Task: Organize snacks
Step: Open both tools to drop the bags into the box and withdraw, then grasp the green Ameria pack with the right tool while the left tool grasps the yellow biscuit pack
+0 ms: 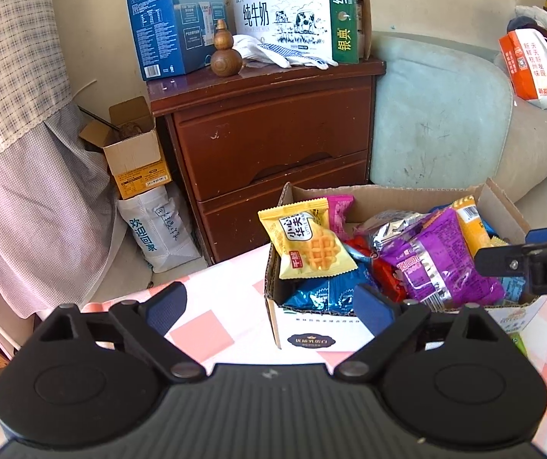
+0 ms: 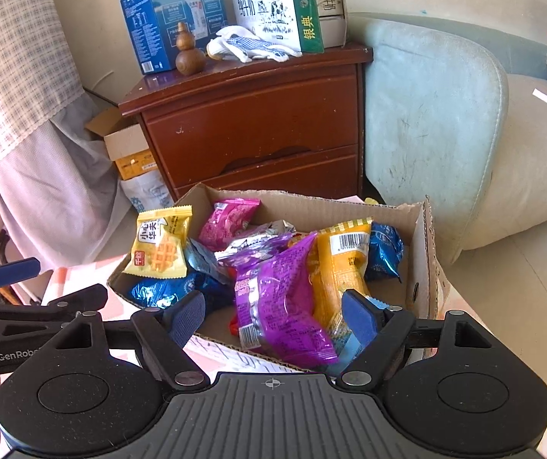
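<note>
A cardboard box (image 1: pixel 311 329) (image 2: pixel 424 252) full of snack packets stands on the pink-checked table (image 1: pixel 204 329). In it lie a yellow waffle packet (image 1: pixel 304 243) (image 2: pixel 160 244), a purple packet (image 1: pixel 438 264) (image 2: pixel 284 298), an orange-yellow packet (image 2: pixel 344 264), blue foil packets (image 1: pixel 323 294) (image 2: pixel 382 246) and a pink packet (image 2: pixel 227 222). My left gripper (image 1: pixel 269 308) is open and empty at the box's near left corner. My right gripper (image 2: pixel 275 315) is open over the box's near edge, its jaws on either side of the purple packet without closing on it.
Behind the table stand a brown two-drawer cabinet (image 1: pixel 269 130) with a blue carton (image 1: pixel 173 19), a milk carton (image 1: pixel 292 19) and a wooden gourd (image 1: pixel 225 53) on top. A pale blue sofa (image 1: pixel 441 114) is at the right. Boxes and a bag (image 1: pixel 158 229) sit on the floor at the left.
</note>
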